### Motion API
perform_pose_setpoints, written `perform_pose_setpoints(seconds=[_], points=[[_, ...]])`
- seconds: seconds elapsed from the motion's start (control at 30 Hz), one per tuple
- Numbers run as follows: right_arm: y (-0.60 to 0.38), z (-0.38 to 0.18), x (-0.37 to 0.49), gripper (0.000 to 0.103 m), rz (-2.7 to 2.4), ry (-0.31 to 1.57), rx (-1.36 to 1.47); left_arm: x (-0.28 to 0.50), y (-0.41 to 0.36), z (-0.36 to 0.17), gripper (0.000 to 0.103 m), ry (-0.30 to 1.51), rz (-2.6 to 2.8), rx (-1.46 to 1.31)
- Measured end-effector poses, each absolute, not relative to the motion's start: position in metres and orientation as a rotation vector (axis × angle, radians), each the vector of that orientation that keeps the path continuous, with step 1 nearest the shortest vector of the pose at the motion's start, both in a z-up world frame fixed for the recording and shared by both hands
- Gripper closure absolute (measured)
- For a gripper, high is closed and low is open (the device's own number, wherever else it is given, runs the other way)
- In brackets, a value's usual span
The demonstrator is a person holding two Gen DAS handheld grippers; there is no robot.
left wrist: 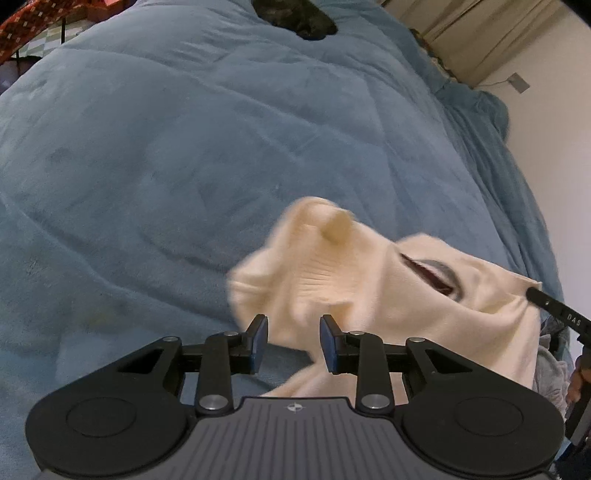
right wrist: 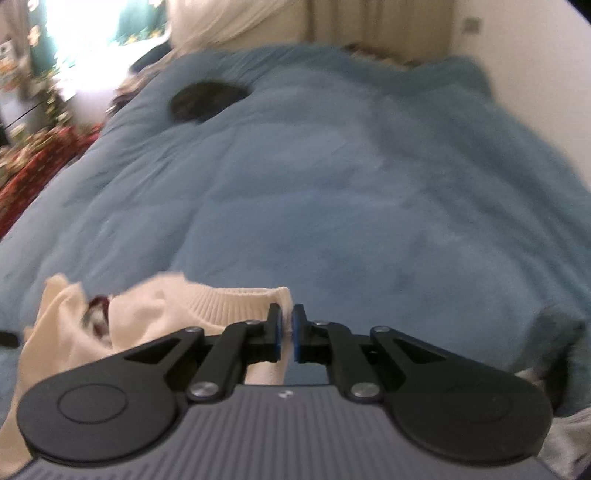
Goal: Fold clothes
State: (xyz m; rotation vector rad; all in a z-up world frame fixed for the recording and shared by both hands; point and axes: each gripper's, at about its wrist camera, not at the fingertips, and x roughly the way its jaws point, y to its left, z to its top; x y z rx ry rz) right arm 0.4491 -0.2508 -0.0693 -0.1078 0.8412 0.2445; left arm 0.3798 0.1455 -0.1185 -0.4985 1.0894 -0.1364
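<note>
Cream sweater bunched and lifted over the blue blanket of the bed, near its front edge. Right tool pinched almost shut on the ribbed hem, probably to raise that edge so the cloth can hang and spread. Left tool partly open, pads apart with cloth between but not pressed, so nothing gripped there; seemingly placed to take a second corner. Dark item far up the bed, well apart, not involved. Folding itself hardly begun, judging by the crumpled shape.
</note>
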Motion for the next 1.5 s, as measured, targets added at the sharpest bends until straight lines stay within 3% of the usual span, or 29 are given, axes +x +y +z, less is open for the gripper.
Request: perform_pose_setpoints(seconds=[0.47,0.57,0.6,0.63,1.07,1.43,1.5], points=[[-0.274,-0.093,0.432,0.096,0.201,0.921,-0.022,0.403,0.104,-0.128,0.068,1.127,-0.247,-0.502],[-0.271,-0.097,0.435,0.096,0.212,0.925,-0.006,0.412,0.096,-0.137,0.077,1.142,-0.227,-0.491],[-0.272,-0.098,0.436,0.096,0.216,0.926,0.002,0.414,0.096,-0.141,0.095,1.151,-0.209,-0.509],[-0.273,-0.097,0.437,0.096,0.221,0.927,0.009,0.415,0.098,-0.142,0.096,1.145,-0.175,-0.521],[-0.249,-0.078,0.441,0.096,0.317,0.892,0.076,0.386,0.206,-0.071,0.097,0.863,0.14,-0.458],[-0.209,-0.074,0.45,0.096,0.314,0.865,-0.032,0.377,0.229,-0.101,0.096,0.907,0.154,-0.528],[-0.211,-0.075,0.45,0.089,0.292,0.868,-0.037,0.378,0.228,-0.101,0.091,0.891,0.13,-0.55]])
